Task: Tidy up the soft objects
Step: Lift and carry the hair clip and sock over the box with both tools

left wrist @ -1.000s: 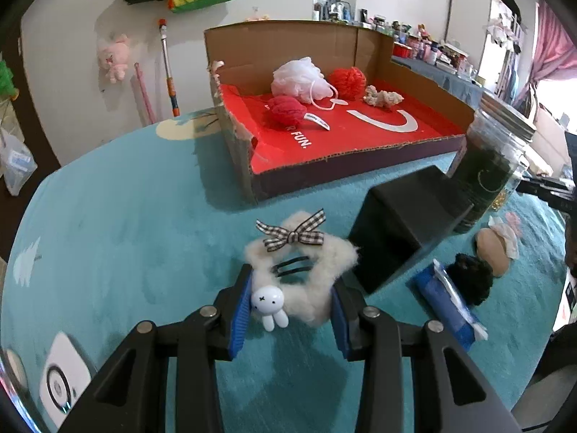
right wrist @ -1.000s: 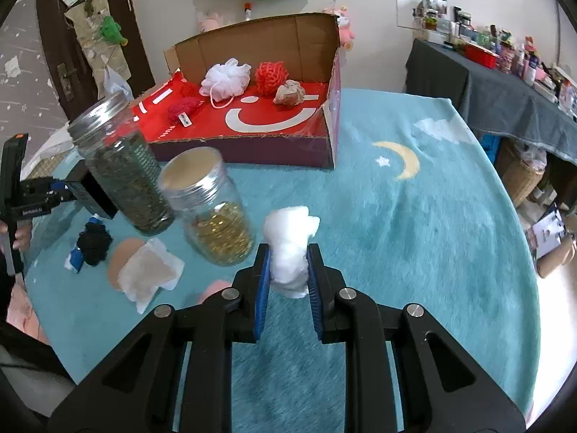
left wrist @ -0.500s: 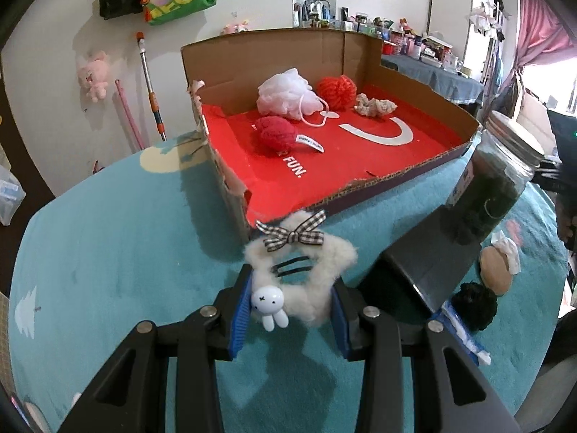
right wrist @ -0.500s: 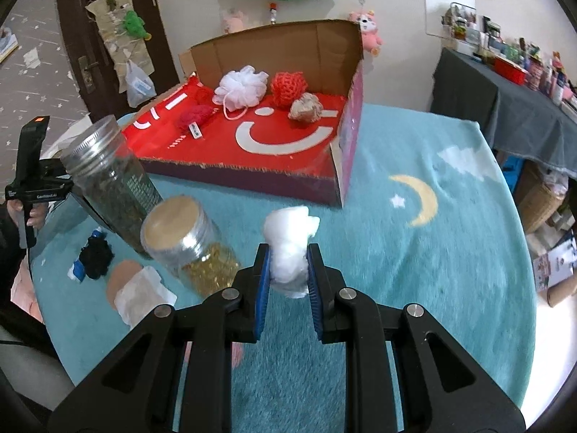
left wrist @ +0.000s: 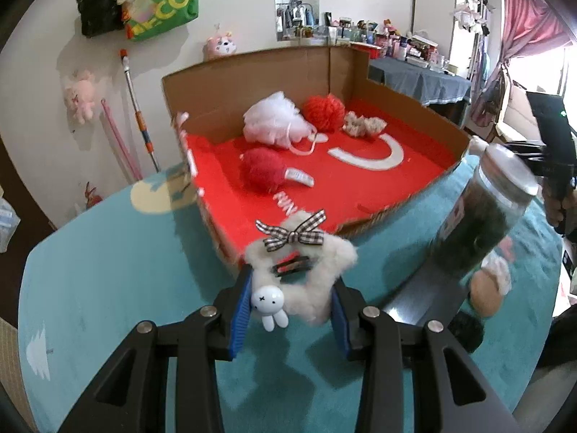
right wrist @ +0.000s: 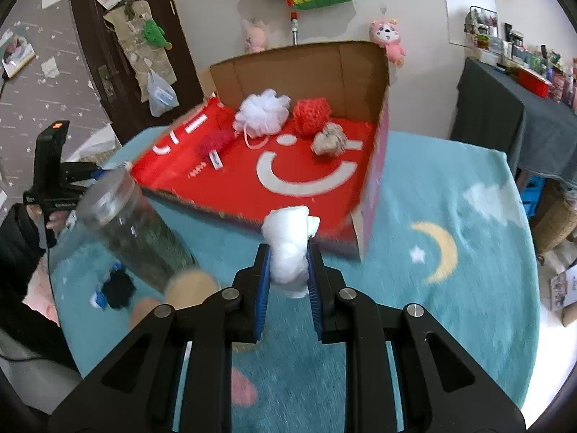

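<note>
Ahead of both my claws lies the open cardboard box (left wrist: 414, 108) with its red floor, holding a white mesh pouf (left wrist: 274, 122), two red poufs and a beige scrunchie. A tall jar (left wrist: 483, 223) of dark stuff stands tilted just right of my left claw (left wrist: 290, 310), blurred. My left claw is clamped on a fluffy white hair clip (left wrist: 317, 278) with a checked bow. My right claw (right wrist: 288, 288) is pinched tight on a white cotton wad (right wrist: 288, 249). Box lettering reads "FUN".
</note>
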